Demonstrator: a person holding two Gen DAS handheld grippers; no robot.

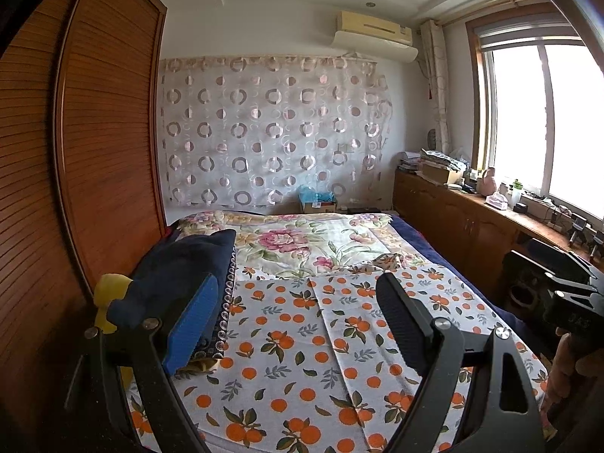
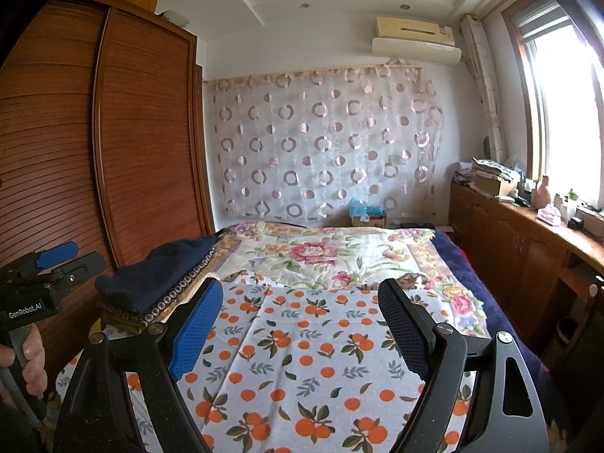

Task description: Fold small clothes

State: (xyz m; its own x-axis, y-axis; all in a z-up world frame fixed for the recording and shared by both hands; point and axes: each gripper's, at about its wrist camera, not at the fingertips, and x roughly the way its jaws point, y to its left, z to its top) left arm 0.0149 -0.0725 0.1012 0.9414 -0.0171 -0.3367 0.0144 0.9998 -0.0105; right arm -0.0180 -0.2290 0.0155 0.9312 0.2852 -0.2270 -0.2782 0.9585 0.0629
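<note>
A white garment printed with oranges [image 1: 302, 339] lies spread flat on the bed, with a lengthwise crease down its middle; it also shows in the right wrist view [image 2: 302, 355]. My left gripper [image 1: 298, 302] hovers above its near part, jaws wide open and empty. My right gripper [image 2: 300, 309] hovers over the same cloth, jaws wide open and empty. The right gripper's body shows at the right edge of the left wrist view [image 1: 562, 287]. The left gripper shows at the left edge of the right wrist view [image 2: 45, 264].
A stack of folded dark navy clothes [image 1: 185, 264] sits on the bed's left side, seen also in the right wrist view [image 2: 158, 271]. A floral quilt [image 1: 302, 241] covers the far bed. A wooden wardrobe [image 1: 94, 151] stands left, a cluttered cabinet [image 1: 472, 211] right.
</note>
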